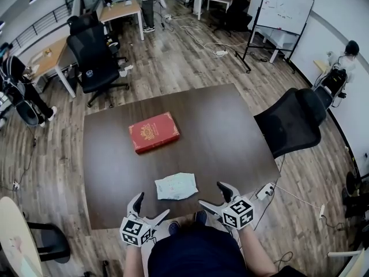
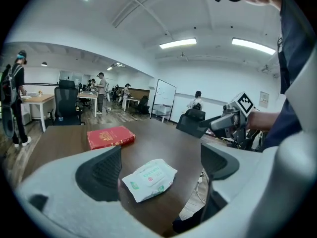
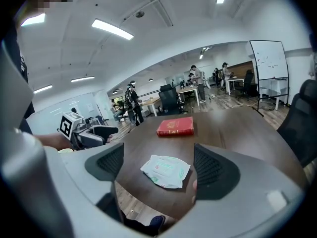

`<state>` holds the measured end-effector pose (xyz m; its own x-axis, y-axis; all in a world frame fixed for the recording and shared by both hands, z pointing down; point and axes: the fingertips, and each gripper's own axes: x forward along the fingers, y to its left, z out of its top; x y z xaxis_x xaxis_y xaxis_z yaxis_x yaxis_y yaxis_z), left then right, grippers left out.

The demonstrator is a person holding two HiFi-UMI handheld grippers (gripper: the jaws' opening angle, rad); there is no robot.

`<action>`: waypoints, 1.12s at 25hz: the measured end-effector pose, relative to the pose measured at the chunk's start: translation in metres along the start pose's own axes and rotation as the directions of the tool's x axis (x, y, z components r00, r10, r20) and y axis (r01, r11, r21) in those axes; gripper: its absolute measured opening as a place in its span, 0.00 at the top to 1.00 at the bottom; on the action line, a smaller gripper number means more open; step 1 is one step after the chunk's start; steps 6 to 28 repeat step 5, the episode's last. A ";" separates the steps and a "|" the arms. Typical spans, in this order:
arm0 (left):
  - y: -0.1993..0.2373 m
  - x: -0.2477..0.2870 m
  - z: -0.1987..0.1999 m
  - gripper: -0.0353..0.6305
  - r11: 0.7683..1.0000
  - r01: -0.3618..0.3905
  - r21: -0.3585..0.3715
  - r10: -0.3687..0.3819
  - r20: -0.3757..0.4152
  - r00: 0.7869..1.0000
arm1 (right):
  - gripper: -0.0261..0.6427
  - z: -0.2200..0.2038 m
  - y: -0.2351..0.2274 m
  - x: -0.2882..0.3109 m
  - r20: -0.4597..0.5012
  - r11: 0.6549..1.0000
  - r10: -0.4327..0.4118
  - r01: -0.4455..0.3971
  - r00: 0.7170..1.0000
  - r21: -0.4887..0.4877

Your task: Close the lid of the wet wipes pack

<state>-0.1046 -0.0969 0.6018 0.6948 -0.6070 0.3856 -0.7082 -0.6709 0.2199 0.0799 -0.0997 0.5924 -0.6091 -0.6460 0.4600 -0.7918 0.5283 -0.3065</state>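
The white and green wet wipes pack (image 1: 176,186) lies flat on the dark brown table (image 1: 230,137), near its front edge, with the lid flap on its top face lying flat. My left gripper (image 1: 149,208) hovers open at the front edge, just left of the pack and apart from it. To the pack's right, my right gripper (image 1: 213,195) is open too and touches nothing. The left gripper view looks between open jaws at the pack (image 2: 149,179), with the right gripper (image 2: 233,118) beyond. From the right gripper view the pack (image 3: 166,170) sits ahead of empty jaws, and the left gripper (image 3: 91,133) shows at left.
A red book (image 1: 154,132) lies on the table behind the pack. One black office chair (image 1: 294,123) stands at the table's right side, another (image 1: 95,59) beyond the far left corner. Desks, a whiteboard (image 1: 282,7) and people stand further off.
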 end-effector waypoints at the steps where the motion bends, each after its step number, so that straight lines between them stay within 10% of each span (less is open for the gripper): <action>1: 0.000 0.000 -0.001 0.20 1.000 0.003 -0.001 -0.003 -0.003 1.000 | 0.28 0.001 0.001 0.001 -0.001 1.000 0.002 -0.002 1.000 0.001; 28: 0.002 -0.002 0.000 0.20 0.999 0.012 -0.030 -0.011 0.008 1.000 | 0.28 0.005 0.004 0.003 -0.001 1.000 0.010 -0.010 1.000 0.002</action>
